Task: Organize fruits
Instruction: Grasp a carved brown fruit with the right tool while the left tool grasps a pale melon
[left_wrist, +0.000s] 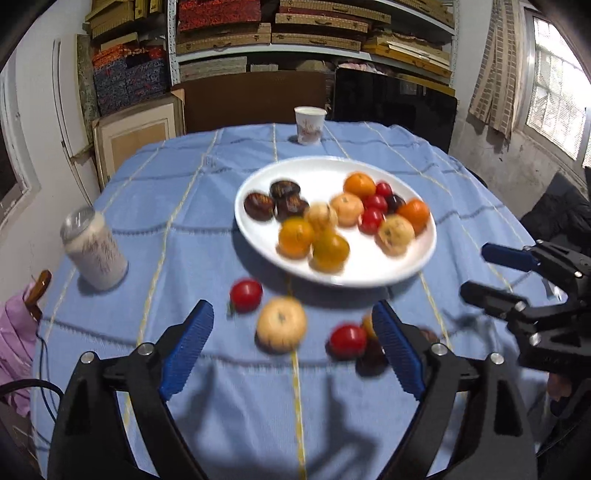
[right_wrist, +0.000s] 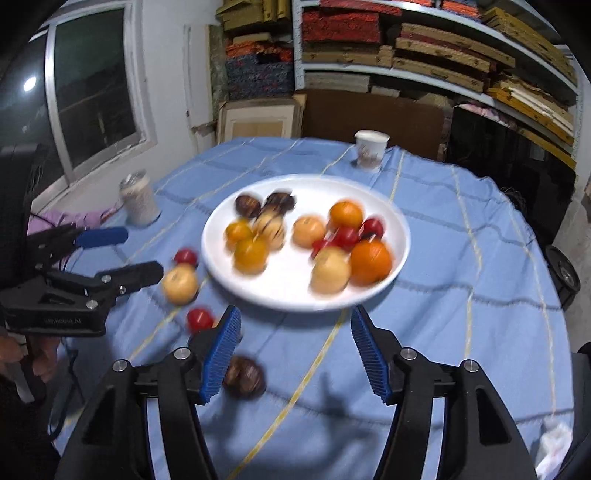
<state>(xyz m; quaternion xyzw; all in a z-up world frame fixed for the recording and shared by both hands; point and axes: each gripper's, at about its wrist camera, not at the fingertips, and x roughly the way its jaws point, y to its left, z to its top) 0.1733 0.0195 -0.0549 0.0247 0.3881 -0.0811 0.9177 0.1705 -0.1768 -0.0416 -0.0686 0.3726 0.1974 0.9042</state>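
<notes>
A blue checked tablecloth (left_wrist: 221, 406) carries a white plate (left_wrist: 369, 269) of sorted fruit. The left gripper (left_wrist: 293, 354), jaws wide and empty, has the loose pale fruit (left_wrist: 281, 324) straight ahead; the right gripper (right_wrist: 295, 354), half-open and empty, sits nearer the dark fruit (right_wrist: 245, 376).

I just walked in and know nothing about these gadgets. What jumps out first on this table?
A white plate piled with oranges, red tomatoes and dark brown fruits sits mid-table on a blue checked cloth. A few fruits lie loose in front of it, among them a pale round fruit. Two black grippers with blue pads, left gripper and right gripper, hang open over the near edge.
</notes>
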